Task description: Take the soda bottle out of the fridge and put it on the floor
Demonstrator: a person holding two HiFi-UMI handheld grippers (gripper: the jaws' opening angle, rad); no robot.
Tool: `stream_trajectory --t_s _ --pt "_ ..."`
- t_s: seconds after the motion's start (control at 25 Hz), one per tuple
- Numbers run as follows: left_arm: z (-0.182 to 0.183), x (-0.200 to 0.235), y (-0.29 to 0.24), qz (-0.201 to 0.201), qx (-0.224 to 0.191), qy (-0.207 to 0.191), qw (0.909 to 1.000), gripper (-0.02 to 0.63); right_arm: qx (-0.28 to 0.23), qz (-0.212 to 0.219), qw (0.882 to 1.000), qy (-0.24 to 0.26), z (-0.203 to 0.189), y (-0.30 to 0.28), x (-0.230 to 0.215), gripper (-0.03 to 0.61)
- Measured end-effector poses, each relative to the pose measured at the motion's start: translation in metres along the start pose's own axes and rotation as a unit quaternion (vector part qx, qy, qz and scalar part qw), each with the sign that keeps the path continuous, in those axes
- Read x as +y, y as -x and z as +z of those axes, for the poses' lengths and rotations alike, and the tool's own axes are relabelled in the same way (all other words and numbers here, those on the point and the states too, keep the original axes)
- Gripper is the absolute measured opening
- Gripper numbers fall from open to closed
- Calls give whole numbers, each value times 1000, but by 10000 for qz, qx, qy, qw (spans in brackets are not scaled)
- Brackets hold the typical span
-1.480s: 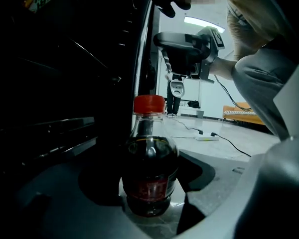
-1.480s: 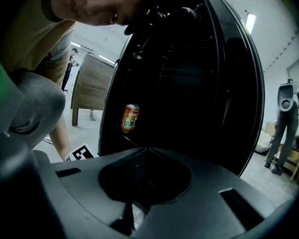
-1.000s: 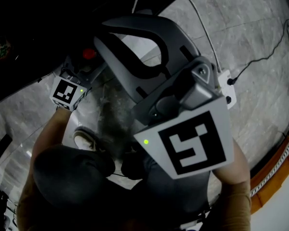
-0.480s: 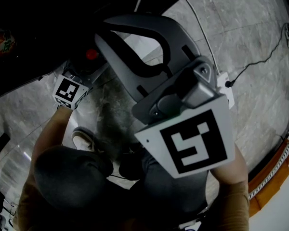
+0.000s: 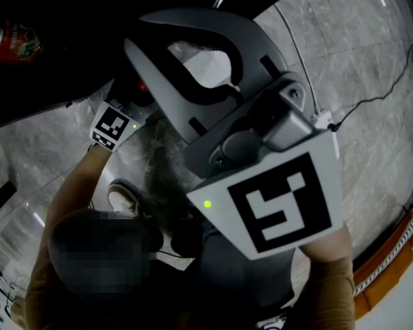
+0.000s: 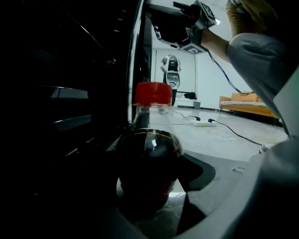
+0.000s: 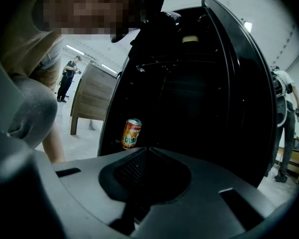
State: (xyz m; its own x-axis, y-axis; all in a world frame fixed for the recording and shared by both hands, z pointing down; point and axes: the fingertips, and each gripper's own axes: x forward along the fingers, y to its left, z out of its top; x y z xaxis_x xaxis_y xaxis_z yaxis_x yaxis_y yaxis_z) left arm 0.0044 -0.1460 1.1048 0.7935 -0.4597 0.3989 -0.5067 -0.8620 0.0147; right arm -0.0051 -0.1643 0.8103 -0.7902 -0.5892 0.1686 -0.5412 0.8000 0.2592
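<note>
The soda bottle (image 6: 149, 166), dark cola under a red cap (image 6: 153, 93), stands upright between the jaws of my left gripper (image 6: 154, 203), which is shut on its body. It is just outside the black fridge's door edge (image 6: 135, 54). In the head view only the red cap (image 5: 143, 86) shows, beside the left gripper (image 5: 127, 105), low over the grey marble floor (image 5: 358, 60). My right gripper (image 7: 149, 183) is shut and holds nothing; it faces the open dark fridge (image 7: 189, 83). It fills the middle of the head view as the raised right gripper (image 5: 172, 47).
An orange drink can (image 7: 131, 133) stands on a low fridge shelf, and the same can (image 5: 17, 40) shows at the head view's top left. A white power strip (image 6: 204, 124) and black cable lie on the floor. A wooden table (image 7: 92, 98), bystanders and an orange sofa (image 6: 246, 106) stand beyond.
The left gripper and the bottle cap have shifted slightly right in the head view. More of the orange can shows now. The right gripper stays raised and shut.
</note>
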Motion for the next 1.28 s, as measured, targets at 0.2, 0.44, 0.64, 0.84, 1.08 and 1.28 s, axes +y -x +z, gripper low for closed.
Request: stream_trajectory --t_s 0.2,0.44,0.64,0.84,1.08,1.28 --pt "4 -2 4 -50 26 -44 10000 313 -88 53 9999 37 6 -5 6 5" --pt "17 -6 14 -125 26 -4 9999 337 -434 -6 9990 -147 25 -19 7 5" --pt "31 -2 23 -236 186 -275 9992 337 -628 100 9978 -161 39 -38 15 5" --pt "54 -4 31 -376 104 -328 9987 337 -556 203 9982 -83 34 -45 15 5" --pt "90 3 52 -410 -183 -83 9990 336 -451 -46 9984 -339 24 -35 -5 3" --pt "105 7 68 -430 17 80 9990 329 -110 -20 9971 -752 13 -19 -3 4"
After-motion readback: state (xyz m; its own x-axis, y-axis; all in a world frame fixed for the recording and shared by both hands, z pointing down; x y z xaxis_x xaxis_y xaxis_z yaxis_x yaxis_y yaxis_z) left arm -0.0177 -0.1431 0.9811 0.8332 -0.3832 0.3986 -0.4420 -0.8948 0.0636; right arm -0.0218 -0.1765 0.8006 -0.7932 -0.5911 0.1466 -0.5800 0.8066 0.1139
